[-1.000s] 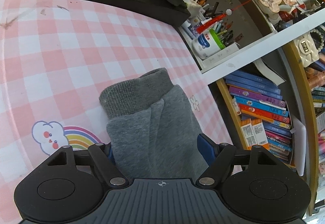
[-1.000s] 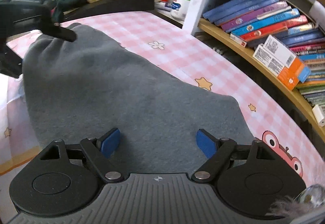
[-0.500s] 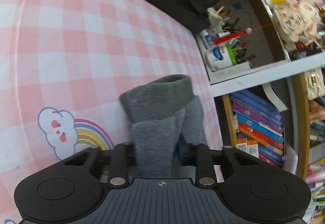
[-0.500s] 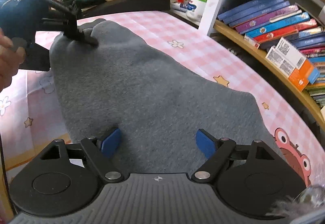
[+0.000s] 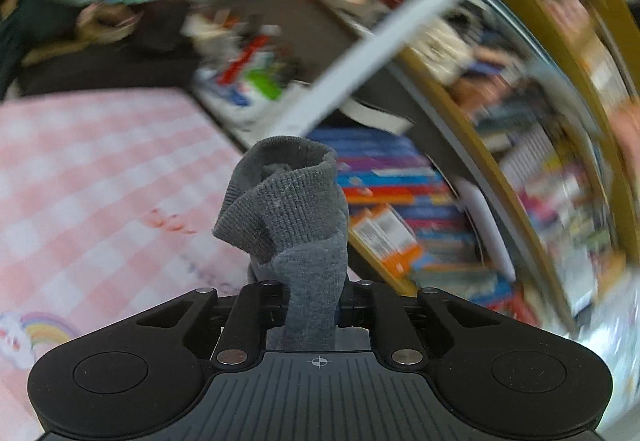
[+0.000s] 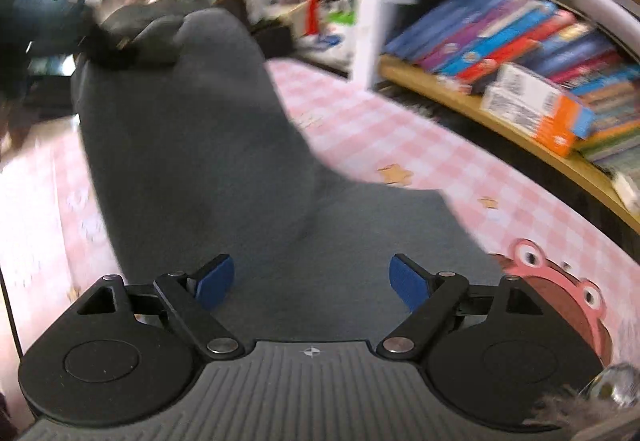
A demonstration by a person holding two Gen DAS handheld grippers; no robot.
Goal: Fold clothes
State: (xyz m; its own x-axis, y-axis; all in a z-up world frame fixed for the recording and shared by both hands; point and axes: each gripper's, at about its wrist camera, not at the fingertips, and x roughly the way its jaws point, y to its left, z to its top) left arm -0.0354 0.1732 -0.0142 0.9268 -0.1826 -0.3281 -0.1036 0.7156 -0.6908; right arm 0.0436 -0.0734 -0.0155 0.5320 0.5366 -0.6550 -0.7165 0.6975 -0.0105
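Note:
A grey sweatshirt (image 6: 224, 177) lies on the pink checked tablecloth (image 6: 400, 129). My left gripper (image 5: 314, 305) is shut on its ribbed cuff (image 5: 280, 209) and holds the sleeve raised above the table. In the right wrist view the left gripper (image 6: 100, 45) shows blurred at the upper left, with the sleeve hanging from it. My right gripper (image 6: 308, 281) is open over the garment's near part, its blue pads (image 6: 212, 279) on either side of the cloth, holding nothing.
A bookshelf (image 6: 532, 81) full of books runs along the table's right side. A pen holder and clutter (image 5: 256, 77) stand on the shelf at the back. A frog print (image 6: 560, 301) marks the cloth near my right gripper. Both views are motion-blurred.
My left gripper closed on the cuff and lifted the sleeve up off the table, swinging toward the shelf. My right gripper stayed open over the garment.

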